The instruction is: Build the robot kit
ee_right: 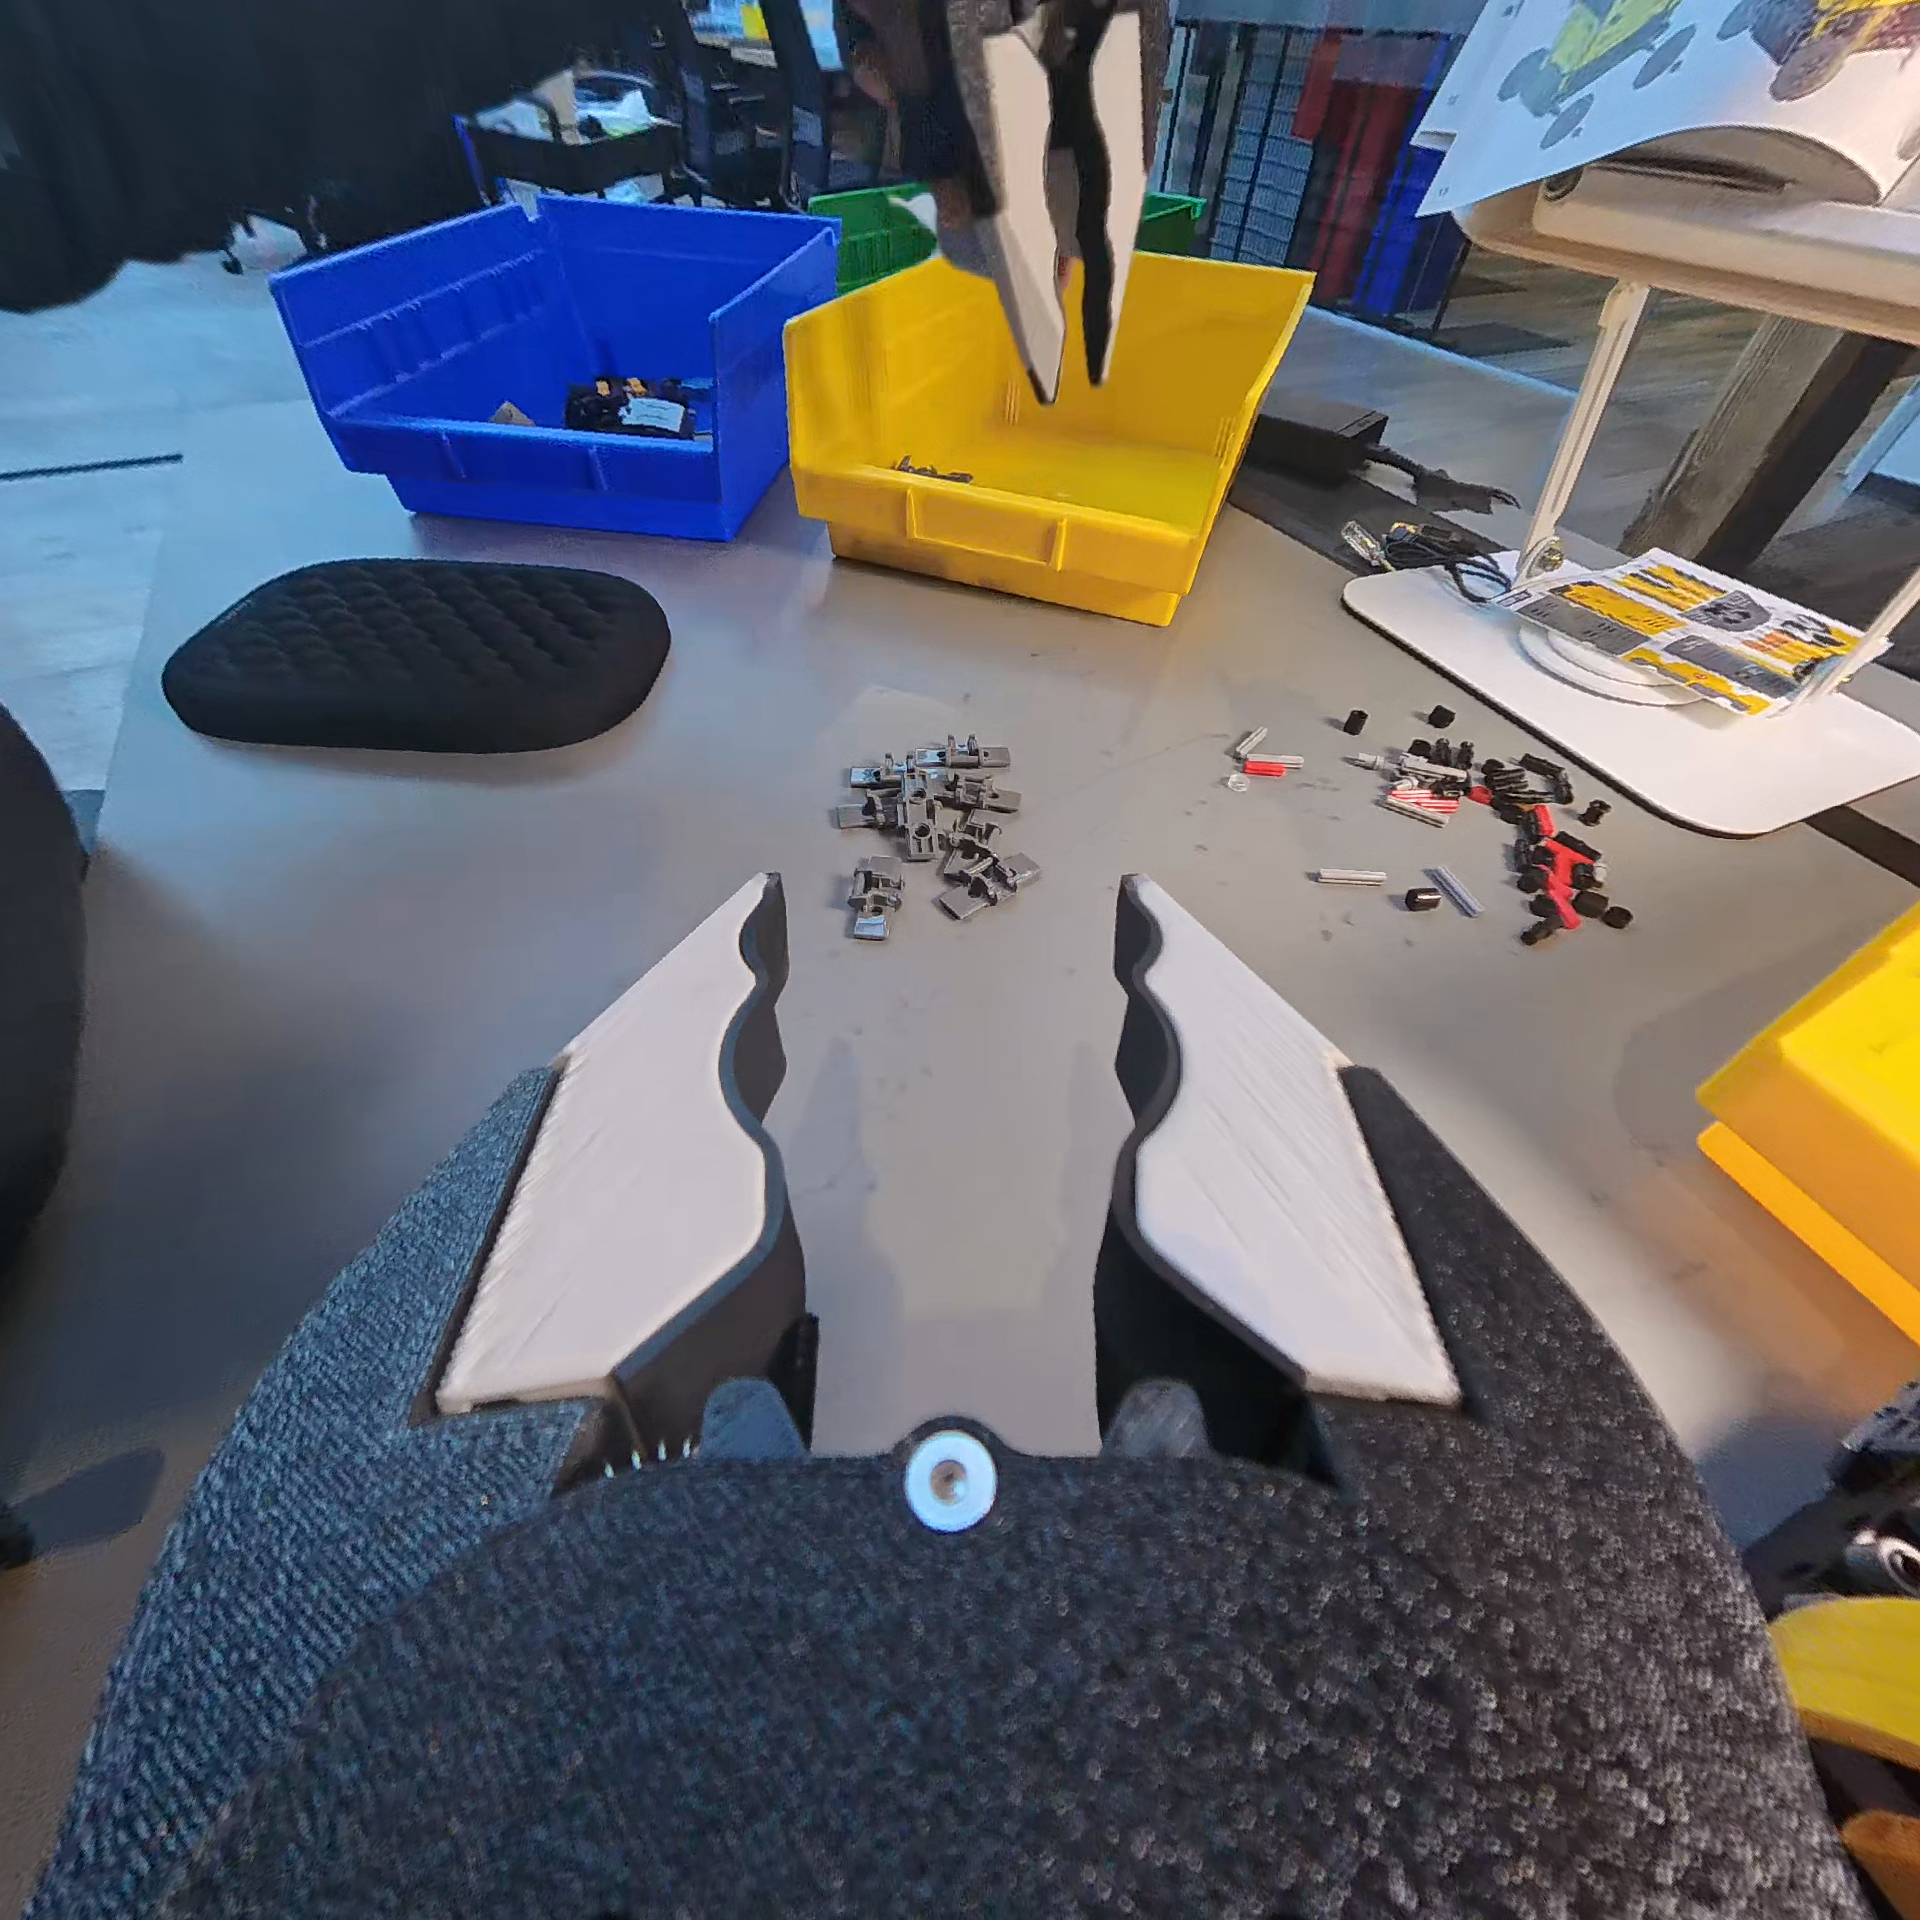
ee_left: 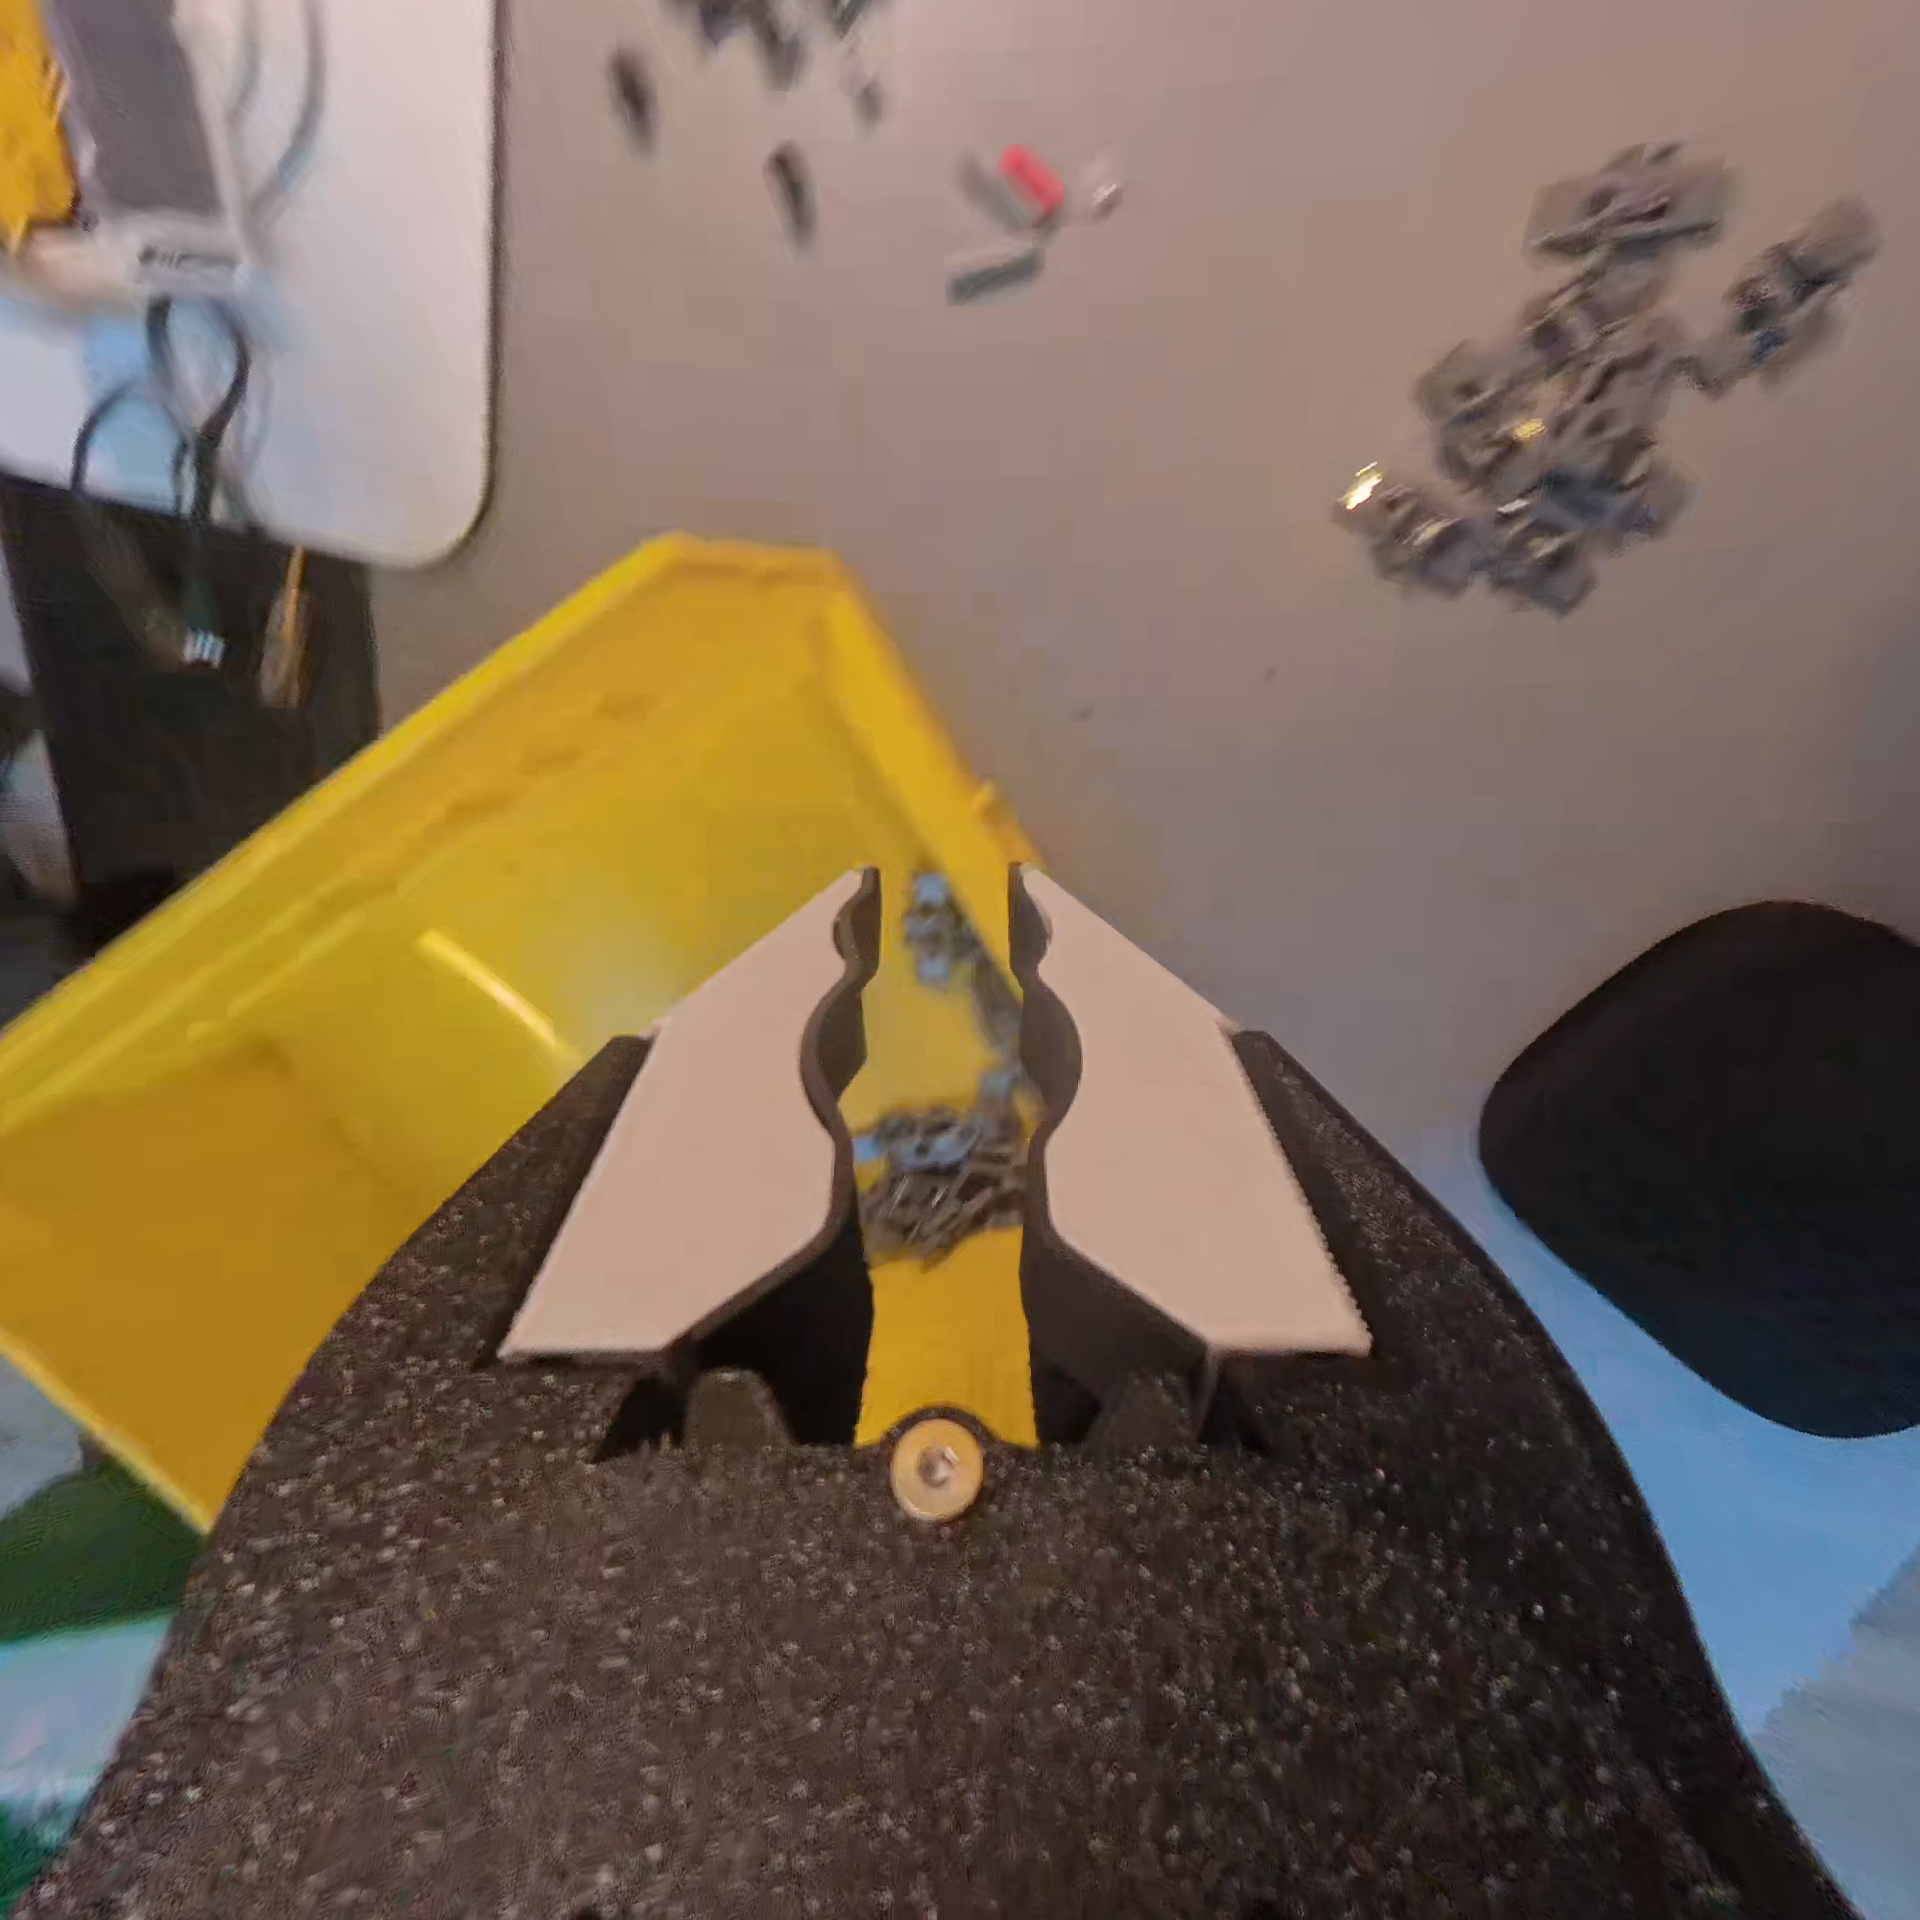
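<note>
My left gripper [ee_left: 943,883] hangs over a yellow bin [ee_left: 520,727], pointing down into it. Its jaws stand a little apart with nothing between them. Small grey pieces [ee_left: 935,1164] lie on the bin floor below its fingers. The right wrist view shows the left gripper [ee_right: 1070,384] above the same yellow bin [ee_right: 987,530]. My right gripper [ee_right: 951,894] is wide open and empty, low over the grey table. Just beyond its fingertips lies a pile of grey pieces [ee_right: 935,821], which also shows in the left wrist view [ee_left: 1558,416].
A blue bin [ee_right: 520,343] stands left of the yellow one, a green bin [ee_right: 873,229] behind. A black pad [ee_right: 416,655] lies at the left. Red, black and grey small parts [ee_right: 1538,831] lie right, by a white stand base [ee_right: 1662,748]. Another yellow bin [ee_right: 1829,1122] sits at the right edge. The left gripper's tips are roughly 30 cm from the right gripper's.
</note>
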A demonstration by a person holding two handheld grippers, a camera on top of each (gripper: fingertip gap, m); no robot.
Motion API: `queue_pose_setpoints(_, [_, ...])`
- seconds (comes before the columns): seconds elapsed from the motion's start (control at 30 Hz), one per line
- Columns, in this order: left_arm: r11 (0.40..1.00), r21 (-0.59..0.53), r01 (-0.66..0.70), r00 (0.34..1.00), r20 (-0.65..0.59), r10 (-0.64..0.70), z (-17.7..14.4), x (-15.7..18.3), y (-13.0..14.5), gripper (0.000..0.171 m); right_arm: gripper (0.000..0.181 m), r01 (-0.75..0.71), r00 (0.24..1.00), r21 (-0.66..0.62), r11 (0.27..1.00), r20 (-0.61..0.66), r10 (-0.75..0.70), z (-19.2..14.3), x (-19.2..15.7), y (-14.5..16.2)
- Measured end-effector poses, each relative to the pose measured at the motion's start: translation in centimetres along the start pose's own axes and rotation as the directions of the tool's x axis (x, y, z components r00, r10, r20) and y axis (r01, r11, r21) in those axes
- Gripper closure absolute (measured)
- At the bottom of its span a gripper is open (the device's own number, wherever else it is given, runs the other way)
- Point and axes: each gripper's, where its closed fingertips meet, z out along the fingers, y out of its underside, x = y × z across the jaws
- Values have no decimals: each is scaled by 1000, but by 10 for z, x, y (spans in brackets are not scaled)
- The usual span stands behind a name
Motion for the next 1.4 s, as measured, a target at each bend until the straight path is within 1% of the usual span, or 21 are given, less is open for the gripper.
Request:
queue_pose_setpoints(0.07, [986,-104,133,991,32,-131,0,-35,49,146,117,2,1000,0,1000,0,-2,0,0,0])
queue_pose_setpoints(0.13, [945,-204,257,966,36,-255,11,-54,96,143,117,3,1000,2,1000,-1,-3,0,0,0])
queue_pose_setpoints(0.17, [924,-245,295,955,34,-296,17,-58,115,143,117,1,1000,4,1000,-2,-1,0,0,-1])
queue_pose_setpoints(0.2, [905,-279,322,944,23,-329,24,-59,130,143,118,-3,1000,8,1000,-4,3,-1,1,-1])
queue_pose_setpoints(0.27, [881,-324,344,934,18,-357,34,-60,149,143,118,-13,1000,15,1000,-6,13,-1,2,-2])
queue_pose_setpoints(0.53, [838,-438,326,923,-45,-382,52,-52,166,155,118,-24,1000,9,1000,-11,24,-1,4,0])
queue_pose_setpoints(0.63, [832,-451,322,919,-60,-389,56,-50,167,162,118,-32,999,17,999,-13,32,-1,5,-1])
queue_pose_setpoints(0.77, [835,-452,315,919,-74,-387,55,-48,165,163,118,-33,999,16,999,-10,33,-1,5,-1])
queue_pose_setpoints(0.87, [845,-440,303,932,-46,-359,46,-54,163,163,118,-32,999,19,999,-9,32,-2,5,-1])
queue_pose_setpoints(0.93, [865,-395,309,938,-24,-345,33,-59,152,163,118,-32,999,24,999,-10,32,-2,5,-2])
queue_pose_setpoints(1.0, [908,-303,289,951,-18,-309,16,-60,128,164,118,-31,999,27,999,-10,31,-3,5,-3])
queue_pose_setpoints(1.07, [958,-147,244,966,-49,-254,-3,-50,86,163,118,-30,1000,26,999,-8,30,-3,5,-3])
queue_pose_setpoints(1.13, [986,57,155,981,-128,-147,-18,-20,30,164,118,-26,1000,24,999,-7,26,-2,4,-2])
queue_pose_setpoints(1.17, [979,169,111,982,-173,-82,-23,0,1,163,118,-24,1000,23,999,-6,24,-2,4,-2])
queue_pose_setpoints(1.2, [958,276,77,976,-216,-17,-26,22,-26,163,118,-22,1000,21,1000,-6,22,-2,3,-2])
queue_pose_setpoints(1.27, [882,467,62,947,-306,95,-28,67,-73,163,118,-18,1000,19,1000,-7,18,-2,3,-2])
queue_pose_setpoints(1.33, [810,579,91,924,-353,149,-15,99,-104,163,118,-16,1000,23,1000,-13,16,-2,4,-3])
queue_pose_setpoints(1.4, [746,650,142,907,-387,164,3,119,-125,164,118,-17,1000,28,999,-18,18,-3,4,-3])
